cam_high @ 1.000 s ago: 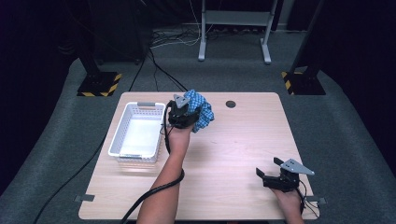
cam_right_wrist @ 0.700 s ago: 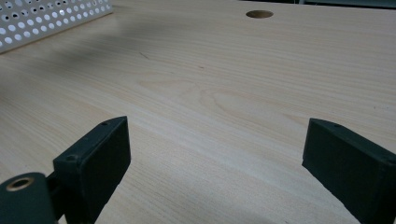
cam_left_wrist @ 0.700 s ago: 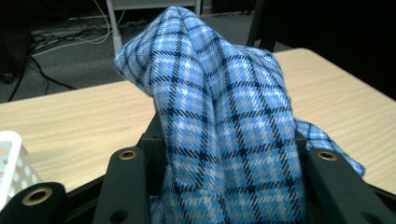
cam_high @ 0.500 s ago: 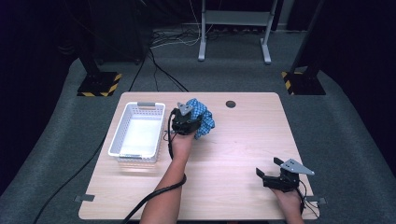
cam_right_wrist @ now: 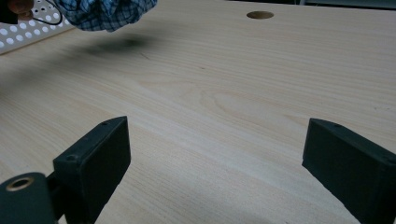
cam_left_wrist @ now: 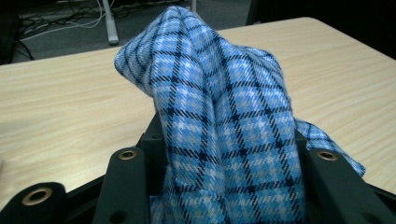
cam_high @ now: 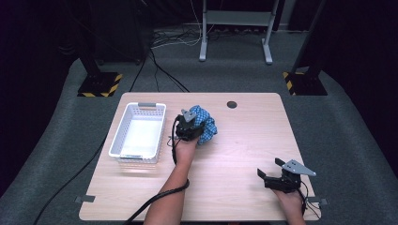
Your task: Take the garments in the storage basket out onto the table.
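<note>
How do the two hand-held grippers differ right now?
The left gripper is shut on the blue checked cloth; the right gripper stands open with nothing between its jaws. The left one is by the white basket; the right sits near the table's front corner. Both are black, each held in one hand.

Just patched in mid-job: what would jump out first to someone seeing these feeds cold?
The blue checked cloth, bunched in the left gripper near the middle of the wooden table, is the one bright thing; in the right gripper view it hangs above its own shadow. Left of it stands an empty white basket. At the near right corner the right gripper waits with its jaws wide apart and nothing between them.
</note>
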Motion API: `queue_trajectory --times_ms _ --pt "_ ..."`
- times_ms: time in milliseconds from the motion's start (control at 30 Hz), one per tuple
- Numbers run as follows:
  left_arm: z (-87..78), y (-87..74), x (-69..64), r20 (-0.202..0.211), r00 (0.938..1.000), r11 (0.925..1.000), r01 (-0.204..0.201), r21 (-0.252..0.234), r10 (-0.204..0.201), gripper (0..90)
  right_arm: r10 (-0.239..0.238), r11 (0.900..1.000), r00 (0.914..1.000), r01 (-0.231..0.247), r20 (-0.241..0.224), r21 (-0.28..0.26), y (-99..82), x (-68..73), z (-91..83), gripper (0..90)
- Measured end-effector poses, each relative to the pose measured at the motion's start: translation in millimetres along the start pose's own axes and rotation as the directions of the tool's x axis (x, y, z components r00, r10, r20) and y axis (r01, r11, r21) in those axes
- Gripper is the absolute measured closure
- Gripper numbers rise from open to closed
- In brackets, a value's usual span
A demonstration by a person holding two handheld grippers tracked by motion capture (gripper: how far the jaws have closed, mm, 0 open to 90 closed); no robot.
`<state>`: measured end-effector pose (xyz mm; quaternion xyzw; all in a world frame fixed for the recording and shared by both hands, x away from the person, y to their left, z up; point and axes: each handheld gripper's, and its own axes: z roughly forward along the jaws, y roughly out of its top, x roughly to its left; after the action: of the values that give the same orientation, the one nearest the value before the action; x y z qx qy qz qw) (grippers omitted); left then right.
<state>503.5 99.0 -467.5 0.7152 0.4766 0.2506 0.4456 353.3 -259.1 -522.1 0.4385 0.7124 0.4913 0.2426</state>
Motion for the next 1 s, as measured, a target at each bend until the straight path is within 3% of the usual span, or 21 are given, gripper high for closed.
queue_trajectory --times_ms 600,1000 --pt "12.2 -20.2 -0.9 0.002 0.9999 0.9990 0.010 0.044 -0.010 52.2 -0.001 1.0000 1.0000 0.001 -0.002 -0.002 -0.1 -0.1 -0.1 6.6" --pt "14.8 -27.5 -2.5 -0.003 1.0000 0.9996 0.002 0.027 -0.002 52.0 -0.001 1.0000 1.0000 0.001 -0.002 -0.002 -0.1 -0.1 -0.1 6.6"
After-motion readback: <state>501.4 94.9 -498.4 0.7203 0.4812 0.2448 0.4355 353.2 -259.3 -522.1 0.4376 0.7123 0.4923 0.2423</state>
